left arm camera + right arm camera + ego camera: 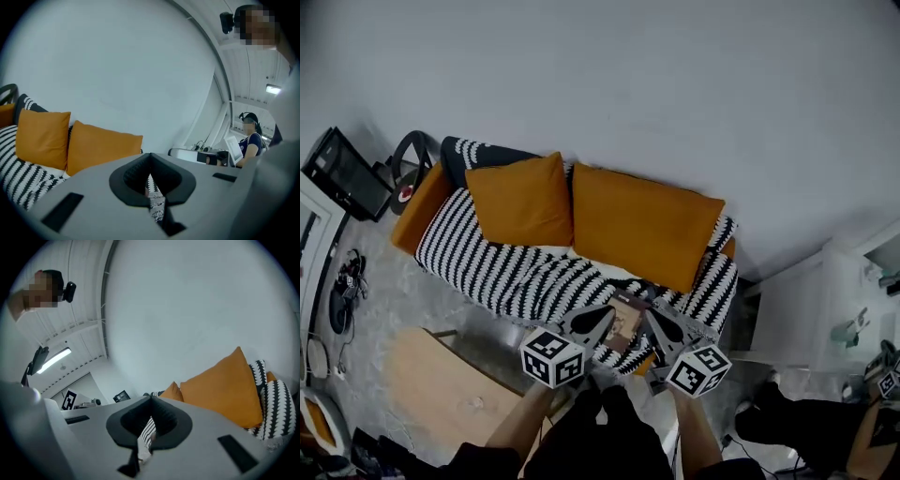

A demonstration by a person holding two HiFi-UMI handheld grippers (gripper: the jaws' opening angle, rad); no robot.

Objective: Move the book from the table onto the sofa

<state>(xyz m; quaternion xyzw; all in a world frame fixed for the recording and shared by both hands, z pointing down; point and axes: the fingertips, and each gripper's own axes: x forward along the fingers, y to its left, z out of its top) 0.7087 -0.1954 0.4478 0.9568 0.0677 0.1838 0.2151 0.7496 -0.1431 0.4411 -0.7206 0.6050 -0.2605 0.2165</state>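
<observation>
1. You hold the book in the air between both grippers, above the front edge of the sofa; it is well off the table.
2. Your left gripper is pinched tight on the book's left edge; your right gripper is pinched tight on its right edge; gripping both sides probably keeps the book level and stops it swinging.
3. Both grippers face the orange cushions; the striped seat before them looks the likely resting place.

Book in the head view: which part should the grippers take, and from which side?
The two side edges, one gripper from each side. The book is thin and flat, roughly level above the front of the sofa, so jaws fit only across an edge. The left gripper and right gripper flank it, apparently shut on those edges.
</observation>
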